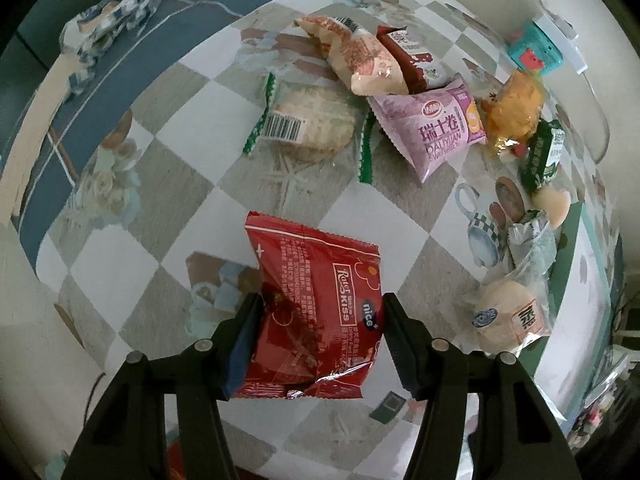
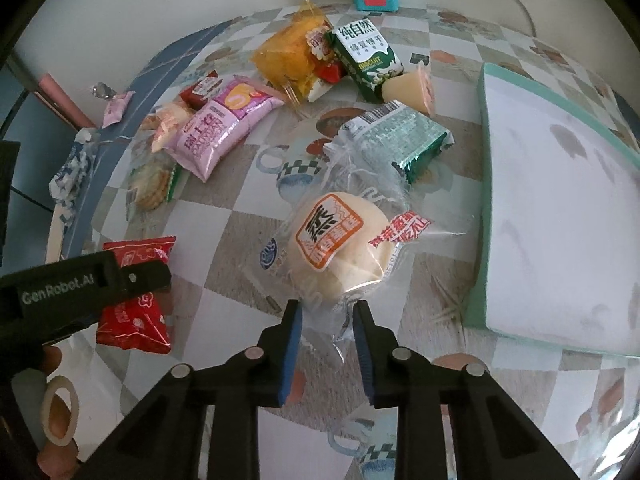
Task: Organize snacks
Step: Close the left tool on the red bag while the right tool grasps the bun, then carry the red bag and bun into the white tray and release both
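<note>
Left tool [image 1: 318, 320], nearest its camera, clenched on the glossy red foil snack packet [image 1: 316, 304] across its lower half; the packet stands tilted between the pads above the chequered patterned cloth of the table [image 1: 192, 216]. Right tool [image 2: 327, 320], clenched on the clear crinkled wrapper edge of the round pale bun in a transparent bag with an orange label [image 2: 340, 240], the bun itself lying just beyond the pads. To carry both well, keep the grips steady: the thin film held by the right tool may slip or stretch under the bun's weight, so a low, smooth transfer seems wise. The mint-rimmed white tray [image 2: 484, 184], just right of the bun, is the likely destination, though this is a judgement. Both tools point steeply downward at the table. Farther off lie the pink pillow-shaped cake-roll packet [image 1: 428, 128], the round rice cracker in green-edged wrap [image 1: 308, 120] and the green-and-white biscuit carton [image 2: 366, 56], not yet sorted
</note>
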